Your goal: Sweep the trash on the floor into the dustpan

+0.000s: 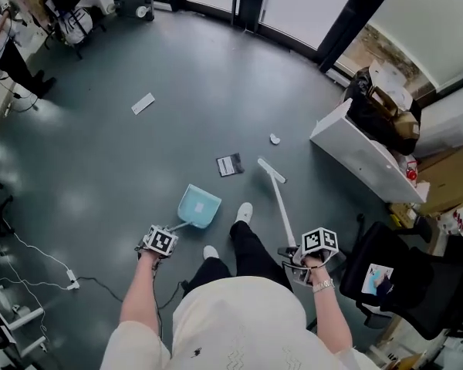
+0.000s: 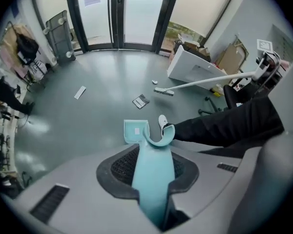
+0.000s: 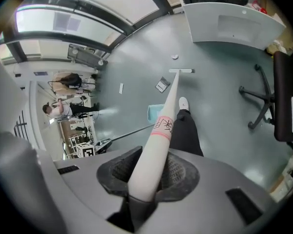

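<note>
left gripper [image 2: 149,189] is clamping the dustpan [image 2: 136,131] by its handle, the handle's end hiding in the jaws. right gripper [image 3: 145,179] is squeezing the broom [image 3: 172,94] pole. whether the dustpan is touching the floor [image 1: 100,168] is unclear. a dark card [image 1: 229,164] is lying between pan and broom head. a cabinet [image 1: 355,149] and chair [image 1: 405,280] are crowding the right, with open floor spreading left.

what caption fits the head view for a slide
Person holds a teal dustpan in the left gripper and a white broom in the right gripper, litter ahead
</note>
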A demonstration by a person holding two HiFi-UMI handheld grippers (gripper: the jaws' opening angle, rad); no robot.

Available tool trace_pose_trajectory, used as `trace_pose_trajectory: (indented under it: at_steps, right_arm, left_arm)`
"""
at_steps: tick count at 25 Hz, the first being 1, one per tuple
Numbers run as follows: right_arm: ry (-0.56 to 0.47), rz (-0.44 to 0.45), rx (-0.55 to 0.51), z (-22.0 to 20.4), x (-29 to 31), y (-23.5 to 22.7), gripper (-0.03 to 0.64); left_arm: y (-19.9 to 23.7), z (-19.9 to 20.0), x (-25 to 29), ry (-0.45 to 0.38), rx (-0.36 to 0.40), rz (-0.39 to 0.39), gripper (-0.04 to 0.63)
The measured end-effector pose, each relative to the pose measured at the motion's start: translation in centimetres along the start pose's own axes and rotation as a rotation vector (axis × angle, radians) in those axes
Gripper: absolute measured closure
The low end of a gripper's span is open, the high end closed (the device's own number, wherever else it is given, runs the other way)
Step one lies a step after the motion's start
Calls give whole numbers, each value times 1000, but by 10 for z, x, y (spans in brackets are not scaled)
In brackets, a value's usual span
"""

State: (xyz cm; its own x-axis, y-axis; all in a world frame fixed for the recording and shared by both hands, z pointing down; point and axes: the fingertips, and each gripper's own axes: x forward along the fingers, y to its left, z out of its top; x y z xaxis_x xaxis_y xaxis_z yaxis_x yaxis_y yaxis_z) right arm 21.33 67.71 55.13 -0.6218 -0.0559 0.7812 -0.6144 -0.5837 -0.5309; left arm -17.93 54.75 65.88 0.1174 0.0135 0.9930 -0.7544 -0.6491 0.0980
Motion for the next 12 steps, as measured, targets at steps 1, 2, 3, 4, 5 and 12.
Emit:
trace_pose_trajectory:
  at_steps: [1,2,3,4,5,12]
  right_arm:
    - [12,-7,-10,23,-2,5,529]
    - [25,-15,-21,44,-4,9,529]
    - [38,-23,-31,63,-5,12,529]
    - [51,-31,-39,80,-5,16,529]
    - [63,-38,-46,96,-6,19,529]
    - [80,-43,-31,150,0,52,529]
  left_arm:
    - [9,17,1,-14,8,-4,499]
    - [18,35,3,-34,9,-4,499]
    - [26,52,5,-48,8,-3,499]
    - [34,66,7,-52,10,0,499]
    - [39,78,10,-49,16,1,500]
    - [71,132,24,52,228,2,500]
